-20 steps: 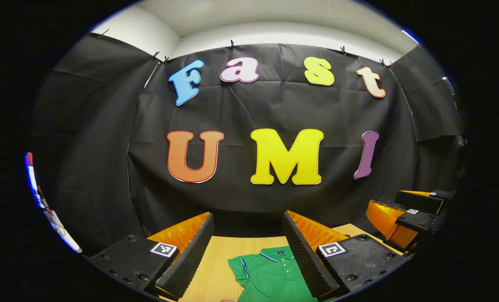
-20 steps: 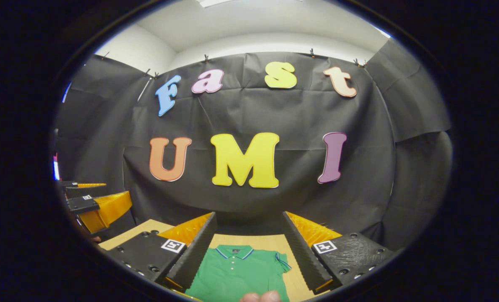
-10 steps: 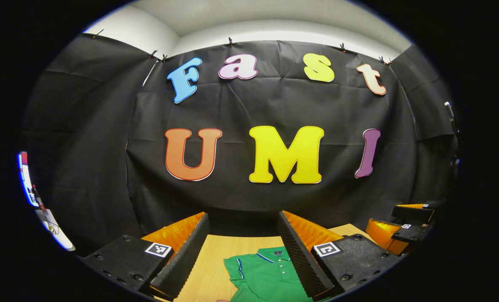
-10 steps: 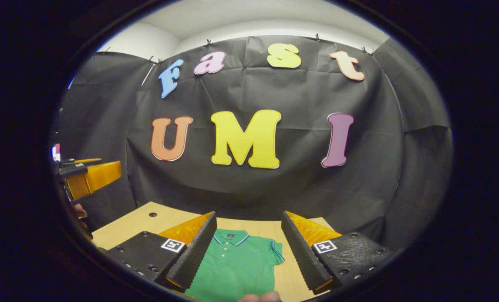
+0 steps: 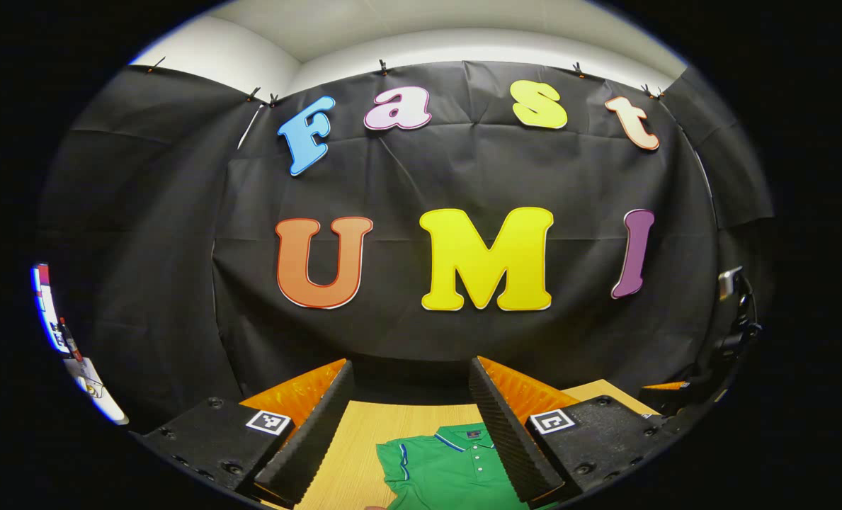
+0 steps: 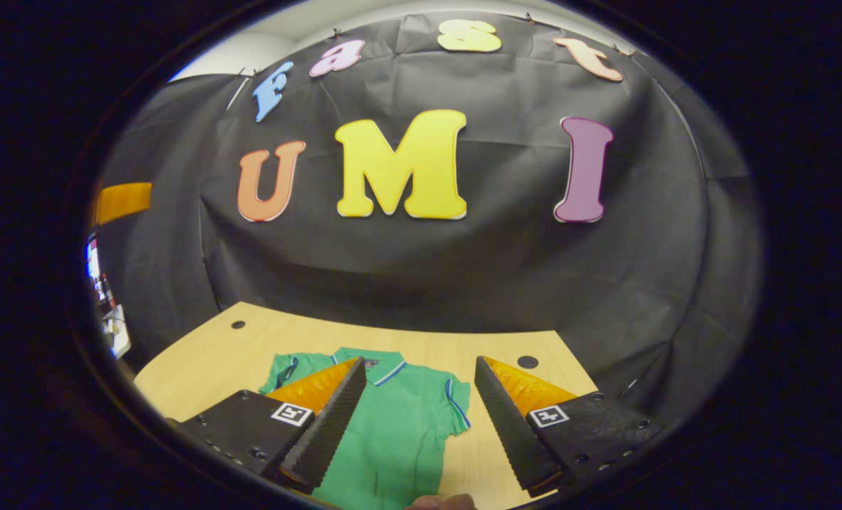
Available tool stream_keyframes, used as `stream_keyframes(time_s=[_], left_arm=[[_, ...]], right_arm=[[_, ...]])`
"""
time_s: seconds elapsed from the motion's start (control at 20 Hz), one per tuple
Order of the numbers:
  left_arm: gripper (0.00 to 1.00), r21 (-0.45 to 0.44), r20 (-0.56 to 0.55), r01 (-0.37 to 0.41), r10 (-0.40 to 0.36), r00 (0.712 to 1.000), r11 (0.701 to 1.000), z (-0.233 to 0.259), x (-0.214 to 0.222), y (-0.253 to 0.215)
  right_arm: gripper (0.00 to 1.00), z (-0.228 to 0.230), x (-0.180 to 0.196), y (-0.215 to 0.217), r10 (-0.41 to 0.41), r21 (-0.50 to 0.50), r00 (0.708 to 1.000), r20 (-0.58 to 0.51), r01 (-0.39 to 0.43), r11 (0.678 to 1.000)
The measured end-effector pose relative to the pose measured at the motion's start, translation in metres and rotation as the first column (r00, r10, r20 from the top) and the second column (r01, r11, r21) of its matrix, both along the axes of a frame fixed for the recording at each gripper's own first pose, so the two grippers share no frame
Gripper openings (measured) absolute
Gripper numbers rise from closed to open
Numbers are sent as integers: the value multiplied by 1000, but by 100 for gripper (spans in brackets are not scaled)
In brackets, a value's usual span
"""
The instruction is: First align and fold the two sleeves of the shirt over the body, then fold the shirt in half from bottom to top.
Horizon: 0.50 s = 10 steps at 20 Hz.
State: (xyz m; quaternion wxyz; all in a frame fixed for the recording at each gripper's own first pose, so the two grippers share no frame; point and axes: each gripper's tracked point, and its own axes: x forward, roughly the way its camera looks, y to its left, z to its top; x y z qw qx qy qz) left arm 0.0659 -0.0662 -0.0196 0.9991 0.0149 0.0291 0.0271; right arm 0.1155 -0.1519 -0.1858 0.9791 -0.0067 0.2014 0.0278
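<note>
Shirt [image 6: 399, 425], green with a striped collar, lies flat on the wooden table [image 6: 201, 354], collar toward the black cloth wall [image 6: 463, 262], sleeves spread outward. Right gripper [image 6: 413, 418] hangs above the shirt, jaws wide apart, holding nothing. Left gripper [image 5: 410, 425], also above the shirt [image 5: 442, 471], likewise spread and empty.

No readable text could be made out. Each finger mount [image 6: 292, 413] of the hand-held grippers carried a square black-and-white marker, a pattern rather than writing. A small dark label at the shirt [image 6: 401, 425] collar was too small to read.
</note>
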Motion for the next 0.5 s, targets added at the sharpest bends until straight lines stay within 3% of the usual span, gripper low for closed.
stream_keyframes(time_s=[0.25,0.5], left_arm=[[100,-11,-53,-36,36,998,999,-21,18,-2],[100,-10,-94,-64,63,994,998,-36,32,-3]], right_arm=[[95,-63,41,-24,12,-24,996,-93,-14,1000],[95,-140,70,-48,16,5,970,-242,-15,1000]])
